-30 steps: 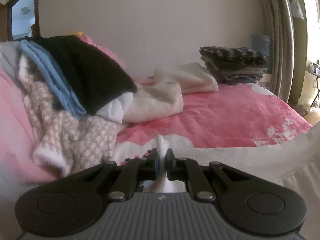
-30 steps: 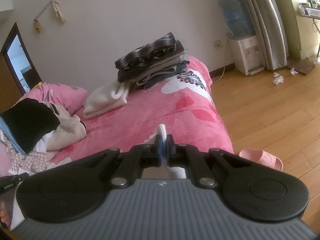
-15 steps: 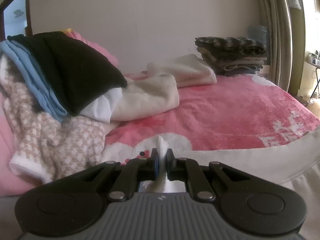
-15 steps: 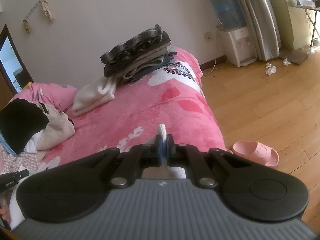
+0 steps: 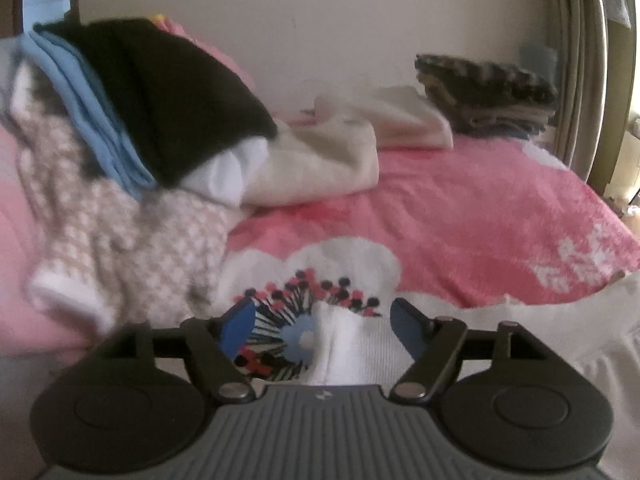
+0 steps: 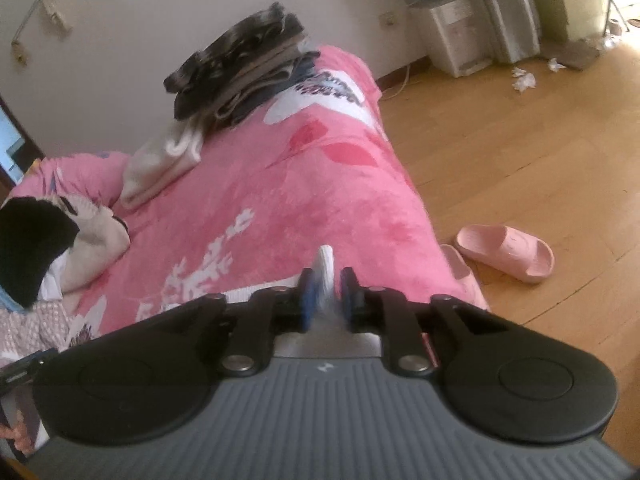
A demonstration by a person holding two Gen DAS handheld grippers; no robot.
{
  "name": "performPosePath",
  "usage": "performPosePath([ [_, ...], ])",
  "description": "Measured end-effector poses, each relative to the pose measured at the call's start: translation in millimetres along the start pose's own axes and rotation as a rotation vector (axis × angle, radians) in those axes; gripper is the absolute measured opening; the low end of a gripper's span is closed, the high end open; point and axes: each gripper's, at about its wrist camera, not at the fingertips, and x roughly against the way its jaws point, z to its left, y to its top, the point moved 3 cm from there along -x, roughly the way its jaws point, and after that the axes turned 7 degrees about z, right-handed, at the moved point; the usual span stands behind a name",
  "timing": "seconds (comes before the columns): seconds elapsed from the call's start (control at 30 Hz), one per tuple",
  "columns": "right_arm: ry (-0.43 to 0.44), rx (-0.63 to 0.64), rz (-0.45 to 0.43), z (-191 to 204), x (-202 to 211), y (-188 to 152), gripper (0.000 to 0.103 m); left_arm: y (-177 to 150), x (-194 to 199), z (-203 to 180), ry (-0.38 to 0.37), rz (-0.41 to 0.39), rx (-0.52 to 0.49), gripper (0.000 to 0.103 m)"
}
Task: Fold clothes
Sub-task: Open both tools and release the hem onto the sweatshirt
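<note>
The left gripper (image 5: 322, 322) has just sprung wide, and a bunched fold of the white garment (image 5: 340, 348) stands loose between its blue pads (image 5: 238, 328), touching neither, at the near edge of the pink bed (image 5: 460, 220). The right gripper (image 6: 326, 294) has just begun parting too; its jaws stand narrow with the garment's white edge still between them, leaning on the left pad. A folded stack (image 6: 240, 68) sits at the bed's far corner.
</note>
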Motion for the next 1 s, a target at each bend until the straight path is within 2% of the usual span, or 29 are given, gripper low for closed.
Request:
performPosePath([
  [0.17, 0.007, -0.049, -0.033, -2.4, 31.1, -3.4, 0.024, 4.3, 42.1, 3.2, -0.028, -0.024, 0.019, 0.088],
  [0.43, 0.131, -0.079, -0.066, 20.6, 93.2, -21.5, 0.024, -21.4, 117.1, 16.4, -0.106, -0.006, 0.066, 0.088],
  [0.57, 0.264, -0.052, -0.019, 51.0, 115.3, -36.0, 0.025, -52.0, 148.1, 36.9, -0.132, 0.035, 0.118, 0.088],
  [0.63, 0.39, -0.04, 0.026, 67.8, 124.7, -44.7, 0.025, -72.2, 157.9, 46.3, -0.151, 0.068, 0.163, 0.088],
  [0.73, 0.546, -0.021, 0.086, 90.0, 137.7, -57.3, 0.025, -101.9, 164.5, 54.4, -0.188, 0.13, 0.223, 0.084],
  [0.8, 0.614, -0.02, 0.123, 99.6, 146.0, -67.1, 0.025, -117.2, 161.7, 52.7, -0.215, 0.173, 0.232, 0.078],
  [0.87, 0.606, -0.03, 0.151, 99.4, 153.1, -77.5, 0.025, -126.8, 159.4, 46.1, -0.233, 0.196, 0.217, 0.077],
  [1.0, 0.447, -0.109, 0.131, 62.2, 169.8, -95.7, 0.025, -132.3, 159.2, 30.6, -0.245, 0.191, 0.143, 0.078],
])
